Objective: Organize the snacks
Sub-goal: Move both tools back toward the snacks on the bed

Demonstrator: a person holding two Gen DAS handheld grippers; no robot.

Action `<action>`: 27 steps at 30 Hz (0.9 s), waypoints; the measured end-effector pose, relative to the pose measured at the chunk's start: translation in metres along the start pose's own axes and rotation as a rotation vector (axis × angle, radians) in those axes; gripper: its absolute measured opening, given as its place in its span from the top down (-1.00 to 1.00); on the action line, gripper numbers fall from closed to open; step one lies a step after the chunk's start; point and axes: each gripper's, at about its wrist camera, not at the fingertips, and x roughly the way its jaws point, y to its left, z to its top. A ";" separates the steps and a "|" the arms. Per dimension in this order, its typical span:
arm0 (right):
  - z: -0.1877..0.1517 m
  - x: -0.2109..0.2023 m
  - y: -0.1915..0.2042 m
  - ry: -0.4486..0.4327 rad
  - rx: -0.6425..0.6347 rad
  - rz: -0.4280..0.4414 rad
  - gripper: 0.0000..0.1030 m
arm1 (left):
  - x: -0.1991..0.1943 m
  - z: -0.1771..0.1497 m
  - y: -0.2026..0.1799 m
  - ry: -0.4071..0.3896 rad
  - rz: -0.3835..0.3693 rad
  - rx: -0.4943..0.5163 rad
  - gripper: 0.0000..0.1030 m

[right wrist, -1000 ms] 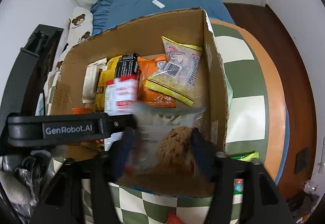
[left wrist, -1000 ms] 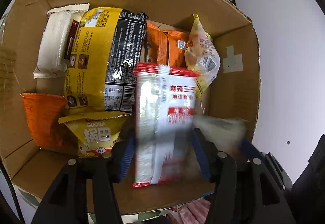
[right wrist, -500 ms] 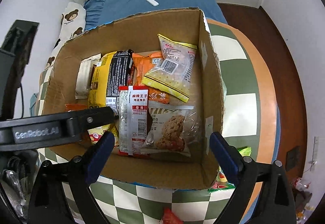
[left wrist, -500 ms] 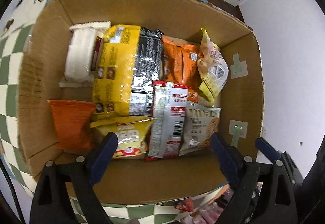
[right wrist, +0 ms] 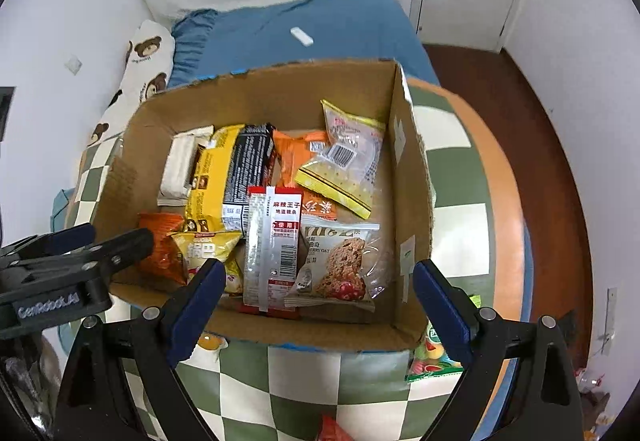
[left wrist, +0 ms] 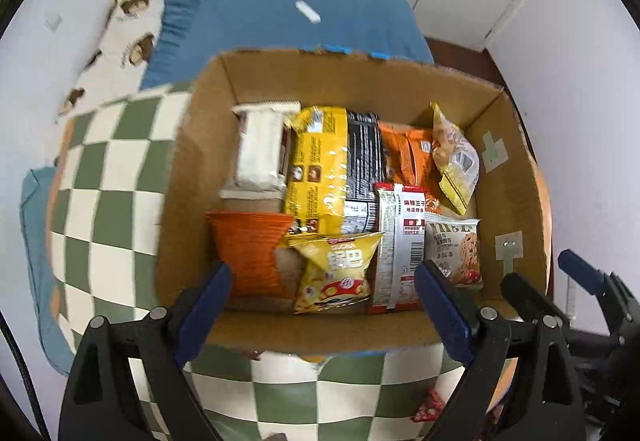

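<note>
Nearest the cameras, the left gripper [left wrist: 324, 305] and the right gripper [right wrist: 316, 301] both hang spread wide and empty just outside the near wall of the cardboard box [right wrist: 412, 209], which serves as the landmark here.

Against the inside of that near wall lie the oat cookie packet [right wrist: 340, 265], the red-and-white spicy strip packet [right wrist: 272, 237] beside it, a small yellow guoba bag [left wrist: 336, 269] and an orange bag [left wrist: 248, 253] toward the box's left wall. All look light, thin-filmed and slick; the cookie is probably brittle, so a squeeze across its middle risks crumbling it. A crimped seam or a corner looks like the safer hold, since puffed film may slide out of the pads.

Deeper in the box sit a large yellow-and-black pack [left wrist: 332, 161], a white wrapped pack [left wrist: 260, 149] by the left wall, orange packets [left wrist: 408, 157] and a clear yellow-trimmed bag [right wrist: 348, 157] leaning toward the right wall.

Outside the box, at its near right corner, a green candy bag [right wrist: 436, 357] lies on the table, and a red wrapper [right wrist: 332, 431] shows at the near edge, likely not yet packed.

The box stands on a green-and-cream checkered tablecloth [right wrist: 304, 385] over a round, orange-rimmed table. Beyond the box's far wall is a bed with a blue sheet [right wrist: 304, 33], a bear-print pillow [right wrist: 140, 73] and white walls; a dark wooden floor [right wrist: 552, 129] lies to the right.
</note>
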 end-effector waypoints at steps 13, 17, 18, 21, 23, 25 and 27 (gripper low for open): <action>-0.051 -0.092 0.014 -0.226 -0.032 -0.005 -0.88 | -0.100 -0.066 0.005 -0.302 0.060 0.065 -0.81; -0.068 -0.120 0.015 -0.286 -0.028 -0.001 -0.88 | -0.124 -0.084 0.004 -0.360 0.055 0.074 -0.81; -0.072 -0.126 0.015 -0.298 -0.028 -0.001 -0.88 | -0.130 -0.089 0.002 -0.372 0.057 0.077 -0.81; -0.084 -0.143 0.016 -0.331 -0.020 0.004 -0.88 | -0.145 -0.100 0.000 -0.406 0.049 0.074 -0.81; -0.092 -0.154 0.018 -0.352 -0.014 0.007 -0.88 | -0.152 -0.107 0.000 -0.422 0.044 0.072 -0.81; -0.097 -0.161 0.020 -0.367 -0.016 0.012 -0.88 | -0.159 -0.113 -0.001 -0.438 0.048 0.068 -0.81; -0.103 -0.168 0.021 -0.383 -0.011 0.013 -0.88 | -0.162 -0.117 -0.001 -0.447 0.044 0.066 -0.81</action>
